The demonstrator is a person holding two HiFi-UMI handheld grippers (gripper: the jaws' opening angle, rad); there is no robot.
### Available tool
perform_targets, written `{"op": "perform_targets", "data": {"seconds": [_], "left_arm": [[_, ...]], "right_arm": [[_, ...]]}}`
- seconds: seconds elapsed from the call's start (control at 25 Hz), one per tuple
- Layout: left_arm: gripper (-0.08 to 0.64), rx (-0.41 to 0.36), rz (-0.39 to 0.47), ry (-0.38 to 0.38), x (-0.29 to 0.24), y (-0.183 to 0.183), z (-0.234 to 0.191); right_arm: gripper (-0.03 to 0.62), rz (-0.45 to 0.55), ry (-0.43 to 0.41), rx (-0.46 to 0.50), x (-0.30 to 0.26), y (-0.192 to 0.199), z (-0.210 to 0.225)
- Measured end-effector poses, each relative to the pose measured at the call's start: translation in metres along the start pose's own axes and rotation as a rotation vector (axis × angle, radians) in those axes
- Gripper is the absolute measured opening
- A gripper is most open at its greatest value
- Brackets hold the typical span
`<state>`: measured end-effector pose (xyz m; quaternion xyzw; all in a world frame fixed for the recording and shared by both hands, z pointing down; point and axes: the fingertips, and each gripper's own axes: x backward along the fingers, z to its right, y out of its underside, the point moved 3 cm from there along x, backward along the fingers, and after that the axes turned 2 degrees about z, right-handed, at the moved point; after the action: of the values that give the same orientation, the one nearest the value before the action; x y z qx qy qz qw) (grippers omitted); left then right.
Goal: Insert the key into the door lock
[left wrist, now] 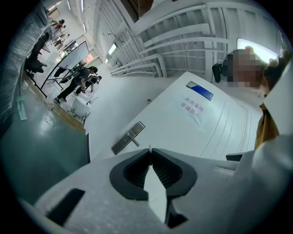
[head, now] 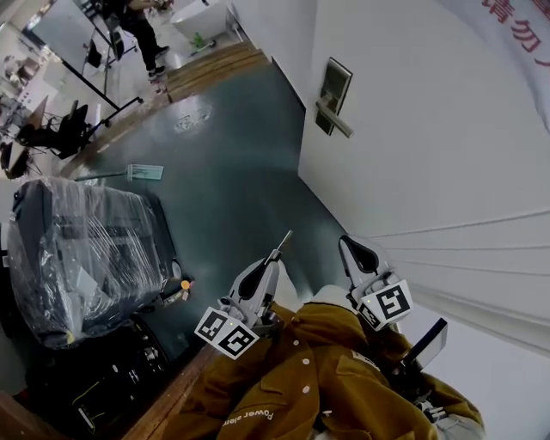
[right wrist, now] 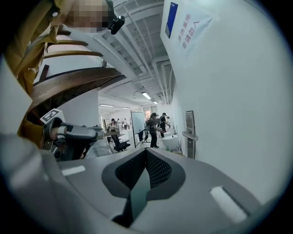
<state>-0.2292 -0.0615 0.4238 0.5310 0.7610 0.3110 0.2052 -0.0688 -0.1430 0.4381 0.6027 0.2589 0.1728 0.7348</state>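
- Key (head: 284, 240), lower centre: pinched in the closed left gripper (head: 268, 265), thin blade poking forward. Probably light, stiff, slippery metal, best held by its flat head.
- Right gripper (head: 352, 249), just beside it: jaws together, empty.
- Lock (head: 332, 96), upper centre on the white door (head: 430, 155): well apart from the key.

key (head: 284, 241): back end buried in the jaws
lock (head: 332, 96): keyhole way too tiny to spot
banner (head: 516, 26): chopped off, 1 o'clock

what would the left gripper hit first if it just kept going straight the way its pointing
Probably the white door, close beside the lock plate; nothing shows in between, though depth is unclear.
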Motion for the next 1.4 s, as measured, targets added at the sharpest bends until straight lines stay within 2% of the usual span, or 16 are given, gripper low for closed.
{"op": "perform_targets", "data": {"seconds": [0.2,0.4,0.52,0.68,0.84,1.08,1.4], "left_arm": [[0.025,0.08,-0.008,0.013,-0.033,-0.023,-0.045],[0.025,0.163,-0.026,0.041,-0.085,-0.031,-0.072],[0.025,0.241,-0.024,0.036,-0.121,-0.026,-0.09],[0.025,0.316,-0.042,0.032,-0.164,-0.015,-0.104],[0.025,0.38,-0.056,0.024,-0.202,-0.006,-0.118],[0.025,0.564,-0.071,-0.031,-0.248,0.01,-0.154],[0.025,0.661,-0.136,0.018,-0.316,0.018,-0.2]], "right_arm": [[0.008,-0.034,-0.001,0.034,-0.05,-0.006,0.002],[0.008,-0.054,0.024,0.064,-0.074,-0.015,0.03],[0.008,-0.044,0.028,0.089,-0.086,-0.019,0.05],[0.008,0.048,0.001,0.177,-0.097,-0.034,0.072],[0.008,0.021,-0.006,0.211,-0.099,-0.032,0.089],[0.008,-0.037,-0.016,0.203,-0.099,-0.024,0.1],[0.008,-0.069,-0.004,0.188,-0.094,-0.02,0.113]]}}
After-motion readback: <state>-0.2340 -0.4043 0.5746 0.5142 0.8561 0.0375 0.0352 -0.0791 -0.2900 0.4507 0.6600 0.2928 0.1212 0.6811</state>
